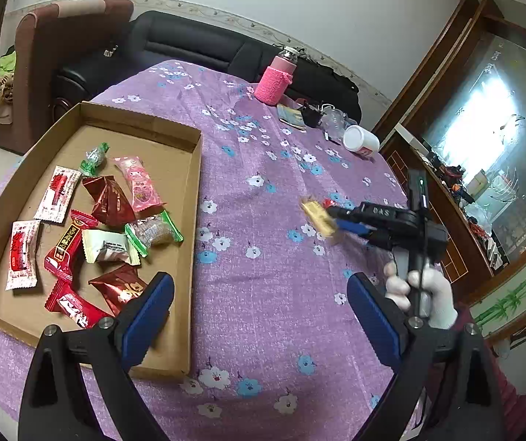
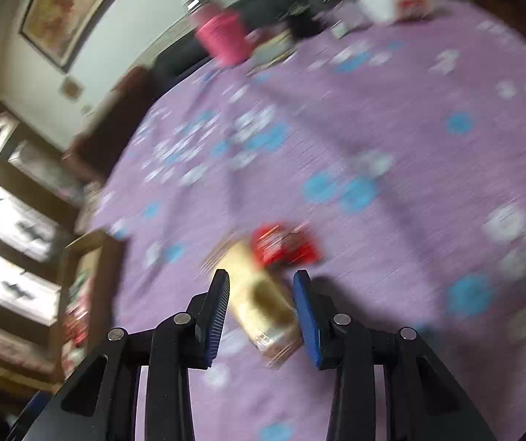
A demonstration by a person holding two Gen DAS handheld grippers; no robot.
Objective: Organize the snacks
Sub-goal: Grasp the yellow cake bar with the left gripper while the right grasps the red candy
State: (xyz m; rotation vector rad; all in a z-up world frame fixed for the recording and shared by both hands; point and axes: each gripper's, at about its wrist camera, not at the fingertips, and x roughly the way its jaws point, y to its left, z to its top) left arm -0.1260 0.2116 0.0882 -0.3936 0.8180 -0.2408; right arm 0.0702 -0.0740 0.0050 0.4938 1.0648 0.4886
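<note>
A shallow cardboard box [image 1: 194, 198] lies on the purple flowered tablecloth [image 1: 263, 294] at the left, with several wrapped snacks [image 1: 108, 202] in it. My left gripper [image 1: 259, 283] is open, its left finger over the box's near right corner, with nothing between the fingers. My right gripper [image 1: 333, 217], held by a white-gloved hand [image 1: 428, 290], comes in from the right. In the blurred right wrist view the right gripper [image 2: 261, 275] is shut on a gold snack packet [image 2: 263, 305]. The same gold packet [image 1: 318, 217] sticks out of the fingertips. A red snack [image 2: 285, 246] lies on the cloth just beyond.
At the far side of the table stand a pink-sleeved bottle [image 1: 276, 81], a white jar [image 1: 360, 139] on its side and small clutter [image 1: 311, 114]. A dark sofa [image 1: 196, 44] is behind the table. A wooden cabinet [image 1: 454, 198] runs along the right.
</note>
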